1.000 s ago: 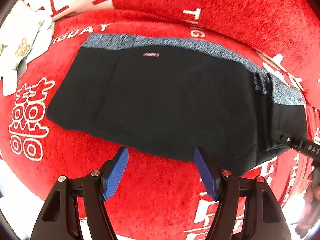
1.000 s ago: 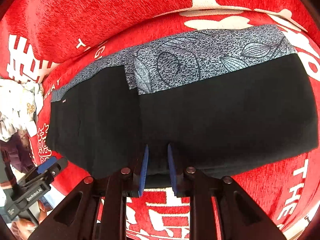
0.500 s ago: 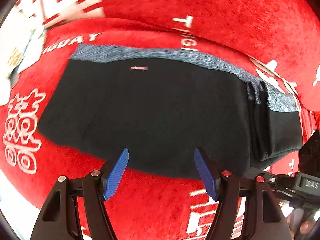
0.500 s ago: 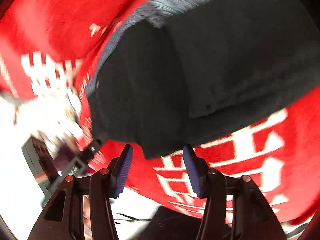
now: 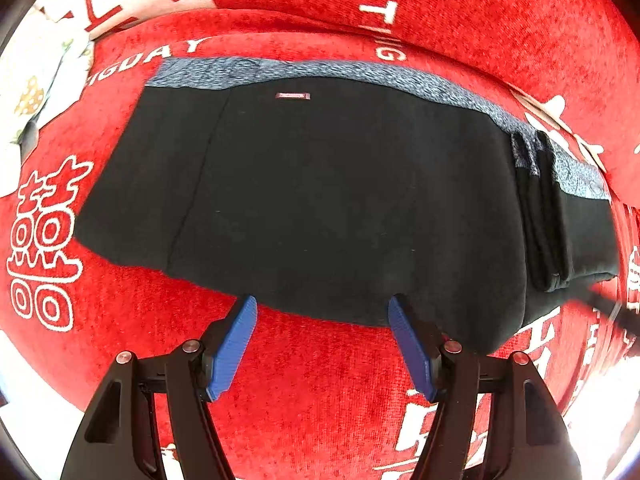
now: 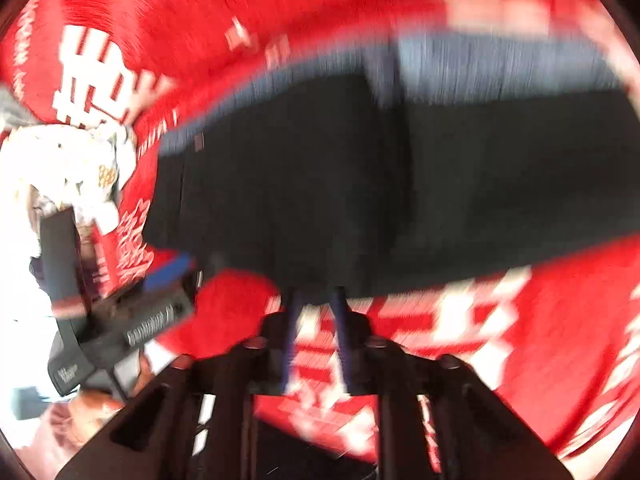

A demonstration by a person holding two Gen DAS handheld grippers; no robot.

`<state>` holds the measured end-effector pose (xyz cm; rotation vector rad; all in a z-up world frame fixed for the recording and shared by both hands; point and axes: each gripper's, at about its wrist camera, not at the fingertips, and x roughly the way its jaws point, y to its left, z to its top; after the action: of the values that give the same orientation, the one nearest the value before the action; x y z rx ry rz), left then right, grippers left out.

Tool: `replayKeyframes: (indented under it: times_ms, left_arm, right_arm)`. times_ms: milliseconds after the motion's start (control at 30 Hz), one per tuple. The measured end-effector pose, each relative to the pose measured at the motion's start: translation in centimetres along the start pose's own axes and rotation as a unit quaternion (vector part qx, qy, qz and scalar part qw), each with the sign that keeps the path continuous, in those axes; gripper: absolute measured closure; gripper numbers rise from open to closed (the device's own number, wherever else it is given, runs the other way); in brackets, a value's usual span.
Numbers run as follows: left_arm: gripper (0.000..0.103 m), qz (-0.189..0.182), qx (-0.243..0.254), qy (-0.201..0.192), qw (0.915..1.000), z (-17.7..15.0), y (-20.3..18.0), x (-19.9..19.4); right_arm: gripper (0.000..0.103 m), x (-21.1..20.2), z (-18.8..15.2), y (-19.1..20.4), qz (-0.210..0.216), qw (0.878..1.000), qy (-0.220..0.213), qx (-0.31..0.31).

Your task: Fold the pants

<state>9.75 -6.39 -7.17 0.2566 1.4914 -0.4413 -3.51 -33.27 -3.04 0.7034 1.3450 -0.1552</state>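
Black pants (image 5: 320, 200) with a grey patterned waistband lie folded on the red sofa cover (image 5: 320, 380). A folded layer is stacked at their right end. My left gripper (image 5: 322, 312) is open and empty, its blue pads just at the pants' near edge. In the blurred right wrist view the pants (image 6: 360, 184) fill the middle. My right gripper (image 6: 316, 300) has its jaws close together at the pants' near edge; the blur hides whether cloth is between them.
A white patterned cloth (image 5: 28, 92) lies at the far left on the sofa; it also shows in the right wrist view (image 6: 72, 168). The left gripper's body (image 6: 132, 320) is at the lower left there. The red backrest (image 5: 440, 0) rises behind the pants.
The right gripper opened, swung away and came back to the pants' near edge with jaws narrowed. The left gripper stayed open at the near edge, shifting slightly.
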Motion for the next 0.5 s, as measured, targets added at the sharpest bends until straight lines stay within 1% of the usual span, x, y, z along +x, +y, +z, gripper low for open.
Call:
replayKeyframes:
  times_ms: [33, 100, 133, 167, 200, 233, 267, 333, 367, 400, 433, 467, 500]
  left_arm:
    - [0.033, 0.0, -0.003, 0.0, 1.0, 0.0, 0.2, 0.0]
    - [0.033, 0.001, -0.009, -0.001, 1.0, -0.1, 0.5, -0.1]
    - [0.033, 0.002, -0.01, -0.002, 0.9999, -0.1, 0.8, -0.3]
    - [0.033, 0.003, -0.01, -0.002, 0.9999, -0.2, 0.9, -0.4]
    - [0.033, 0.005, -0.012, -0.004, 0.9999, -0.5, 0.9, -0.6]
    - [0.033, 0.005, -0.013, -0.006, 0.9999, -0.6, 1.0, -0.8]
    - [0.033, 0.006, -0.014, -0.008, 0.9999, -0.6, 1.2, -0.9]
    - [0.033, 0.009, -0.016, -0.009, 0.9998, -0.6, 1.6, -0.9]
    - [0.033, 0.009, -0.017, -0.007, 0.9998, -0.7, 1.9, -1.0]
    - [0.031, 0.011, -0.017, -0.003, 0.9998, -0.9, 2.0, -1.1]
    - [0.02, 0.021, -0.02, 0.012, 0.9995, -0.9, 2.1, -0.8]
    - [0.018, 0.023, -0.023, 0.016, 0.9993, -1.0, 2.3, -0.8]
    - [0.018, 0.02, -0.028, 0.012, 0.9993, -0.9, 2.3, -0.8]
  right_arm:
    - [0.065, -0.5, 1.1, -0.3, -0.011, 1.0, -0.014, -0.005]
    - [0.065, 0.0, 3.1, -1.2, -0.032, 0.999, -0.014, -0.002]
    - [0.065, 0.8, 3.8, -1.8, -0.046, 0.999, -0.006, 0.003]
    - [0.065, 1.9, 4.1, -2.4, -0.055, 0.998, 0.014, 0.015]
    - [0.065, 2.7, 4.4, -2.8, -0.053, 0.998, 0.032, 0.029]
    - [0.065, 3.1, 4.0, -3.2, -0.048, 0.997, 0.039, 0.05]
    - [0.064, 2.6, 3.6, -2.8, -0.047, 0.997, 0.023, 0.05]
    - [0.054, 2.2, 3.0, -2.1, -0.049, 0.998, 0.027, 0.032]
    - [0.053, 2.0, 2.7, -1.5, -0.056, 0.998, 0.026, 0.023]
    - [0.05, 1.9, 2.5, -1.1, -0.059, 0.998, 0.028, 0.017]
    - [0.048, 1.9, 2.4, -0.7, -0.061, 0.998, 0.031, 0.012]
    - [0.047, 1.7, 2.3, -0.4, -0.064, 0.997, 0.033, 0.006]
    - [0.047, 1.9, 2.4, 0.4, -0.068, 0.997, 0.034, 0.0]
